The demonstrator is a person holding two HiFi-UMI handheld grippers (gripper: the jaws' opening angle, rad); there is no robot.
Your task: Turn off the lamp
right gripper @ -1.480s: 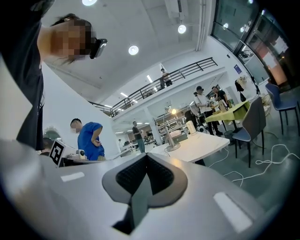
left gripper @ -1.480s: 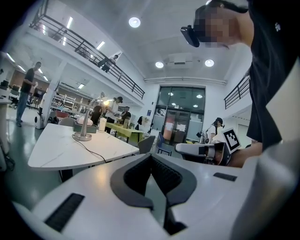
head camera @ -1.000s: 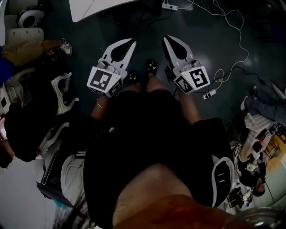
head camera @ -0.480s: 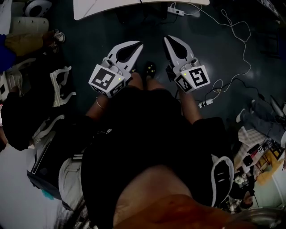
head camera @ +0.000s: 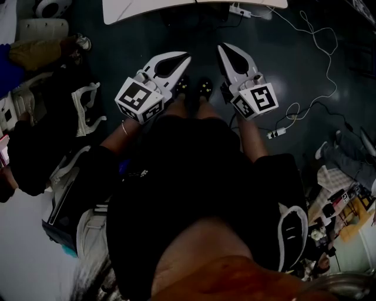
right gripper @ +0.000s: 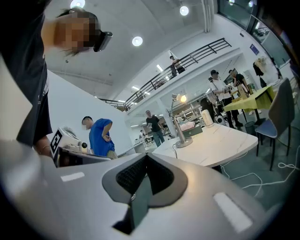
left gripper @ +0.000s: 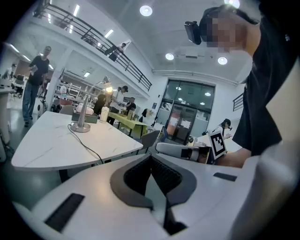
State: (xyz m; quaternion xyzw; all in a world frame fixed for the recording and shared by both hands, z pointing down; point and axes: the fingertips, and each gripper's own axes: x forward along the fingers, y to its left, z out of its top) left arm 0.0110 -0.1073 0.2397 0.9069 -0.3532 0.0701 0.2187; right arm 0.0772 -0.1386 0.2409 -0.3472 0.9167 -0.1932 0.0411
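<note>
The lamp stands on a white table (left gripper: 56,145) ahead of me: a metal base (left gripper: 81,126), a thin stem and a head (left gripper: 108,89) that glows. The right gripper view shows the same lamp base (right gripper: 180,140) and its lit head (right gripper: 183,98), with a cord running off the base. My left gripper (head camera: 183,59) and right gripper (head camera: 223,48) are held side by side in front of my body, short of the table's edge (head camera: 176,7). Both have their jaws shut together with nothing between them, well away from the lamp.
A white cable (head camera: 314,41) and a plug (head camera: 275,133) lie on the dark floor at the right. A chair frame (head camera: 87,114) and bags crowd the left. A grey chair (left gripper: 149,138) stands by the table. People stand beyond it, one in blue (right gripper: 101,136).
Both grippers have drifted slightly toward the table, whose edge now shows more at the top of the head view. The jaws have stayed shut.
</note>
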